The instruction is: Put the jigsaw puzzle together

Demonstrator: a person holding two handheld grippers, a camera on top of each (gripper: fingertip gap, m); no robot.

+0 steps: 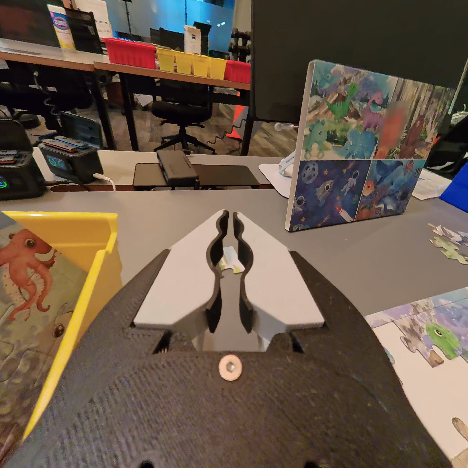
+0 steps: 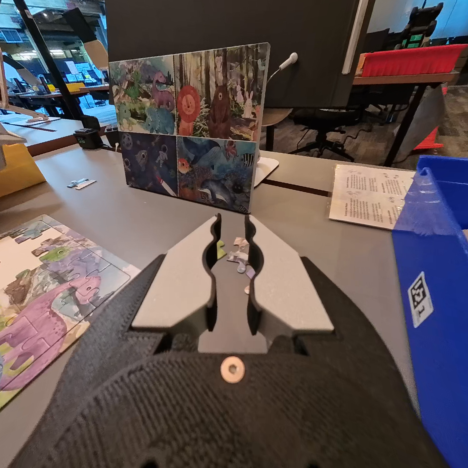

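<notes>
Left wrist view: left claw (image 1: 230, 215) grips one puzzle piece (image 1: 231, 262).

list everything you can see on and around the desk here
puzzle box: one, four animal and space pictures, upright at the back of the desk
dinosaur puzzle: one, purple and green, partly built, flat on the desk
loose pieces: a few, pale purple and green, on the desk under the right gripper
single piece: one, pale, lying apart near the yellow bin
held piece: one, green and white, between the left gripper's fingers
yellow bin: one, left side, holds an octopus picture
blue bin: one, right side
printed sheet: one, white, beside the blue bin
desk: one, grey
left gripper: grey fingers, shut on the held piece
right gripper: grey fingers, open
</notes>
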